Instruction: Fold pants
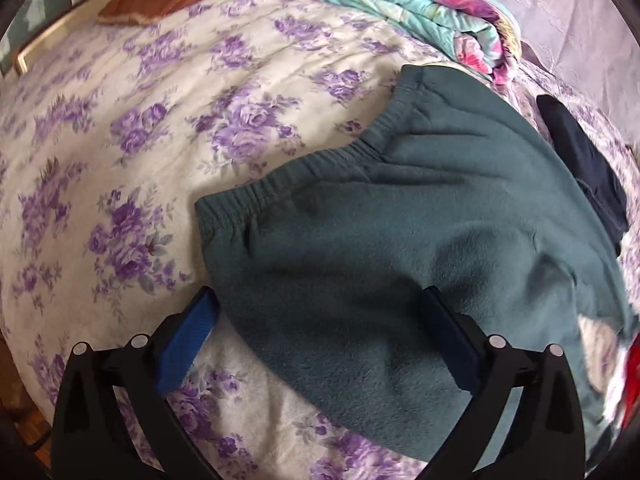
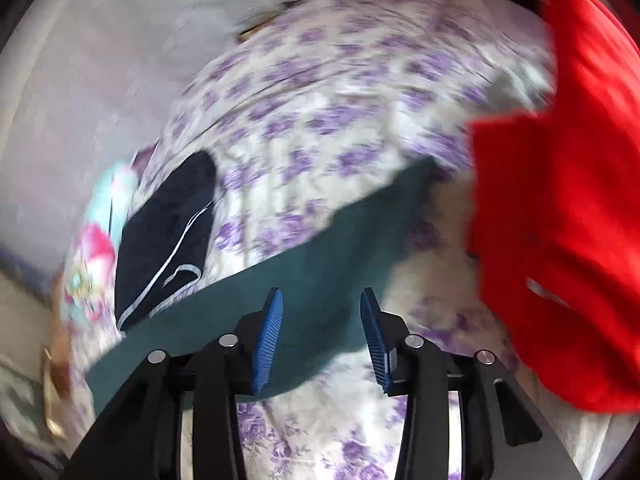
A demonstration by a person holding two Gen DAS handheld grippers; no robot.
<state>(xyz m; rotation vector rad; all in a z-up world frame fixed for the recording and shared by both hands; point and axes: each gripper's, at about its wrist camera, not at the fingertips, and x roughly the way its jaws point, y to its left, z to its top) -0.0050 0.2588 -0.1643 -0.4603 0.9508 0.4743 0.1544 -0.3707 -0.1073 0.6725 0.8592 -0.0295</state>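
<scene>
Teal fleece pants [image 1: 380, 240], elastic waistband gathered, lay rumpled on the floral purple bedspread [image 1: 120, 140]. The left gripper [image 1: 320, 340] gaped wide above them; the right gripper [image 2: 322, 336] stood part open, pads clear of fabric.

One teal pants [image 1: 400, 240], one navy garment [image 2: 168, 232], one red garment [image 2: 560, 200], one folded quilt [image 1: 420, 12].

Each gripper, the left gripper [image 1: 320, 328] and the right gripper [image 2: 322, 328], had black arms, round silver screws and blue ridged pads [image 2: 267, 340].
</scene>
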